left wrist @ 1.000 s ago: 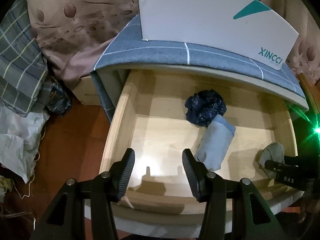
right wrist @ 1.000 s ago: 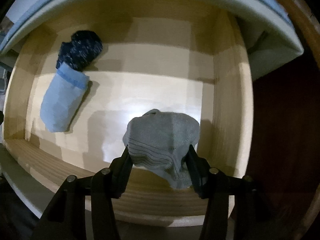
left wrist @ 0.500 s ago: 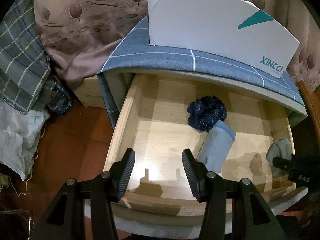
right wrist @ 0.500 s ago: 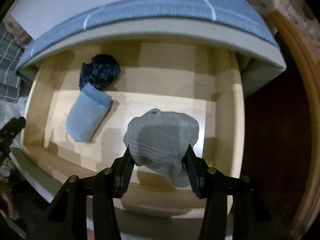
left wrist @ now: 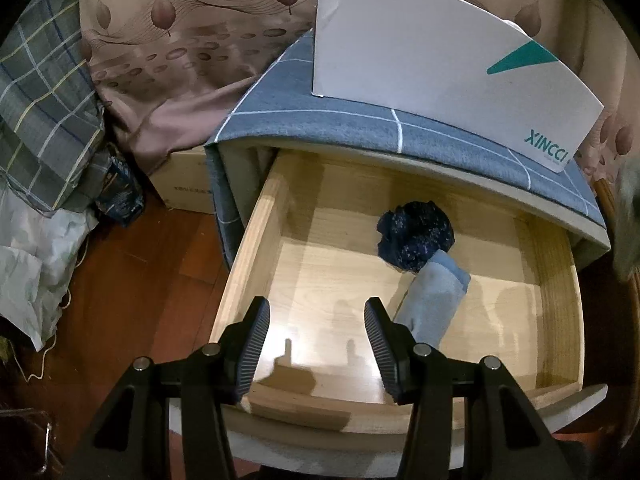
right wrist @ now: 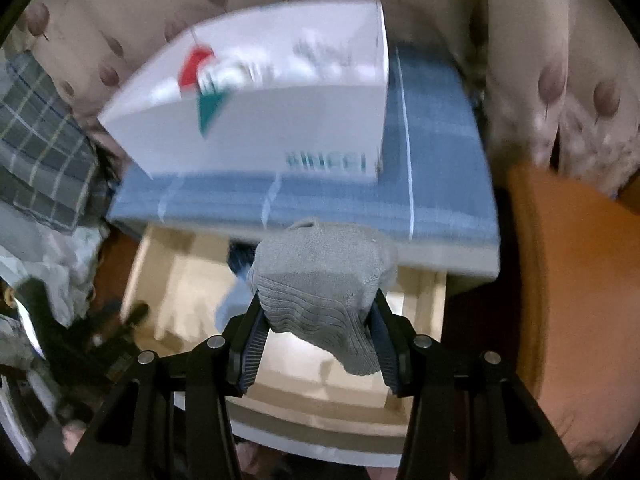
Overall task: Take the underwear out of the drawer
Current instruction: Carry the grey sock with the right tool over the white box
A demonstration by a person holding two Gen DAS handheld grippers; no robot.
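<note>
The wooden drawer point(left wrist: 256, 240) stands pulled out of the cloth-covered cabinet. Inside lie a dark blue speckled bundle point(left wrist: 416, 238) and a light blue rolled piece point(left wrist: 434, 296) touching it. My left gripper point(left wrist: 316, 336) is open and empty above the drawer's front edge. My right gripper point(right wrist: 318, 332) is shut on a grey knitted underwear piece point(right wrist: 320, 280) and holds it up above the drawer point(right wrist: 180, 276). That grey piece shows blurred at the right edge of the left wrist view point(left wrist: 628, 224).
A white XINCCI box point(left wrist: 432, 80) stands on the blue checked cloth point(left wrist: 352, 128) atop the cabinet. A cardboard box point(left wrist: 188, 188), plaid fabric point(left wrist: 40, 120) and bags lie on the wooden floor at left. An orange-brown wooden piece point(right wrist: 568, 280) stands at right.
My right gripper has lifted the grey piece up out of the drawer, above the cabinet front. The left gripper has drawn back a little and stays open.
</note>
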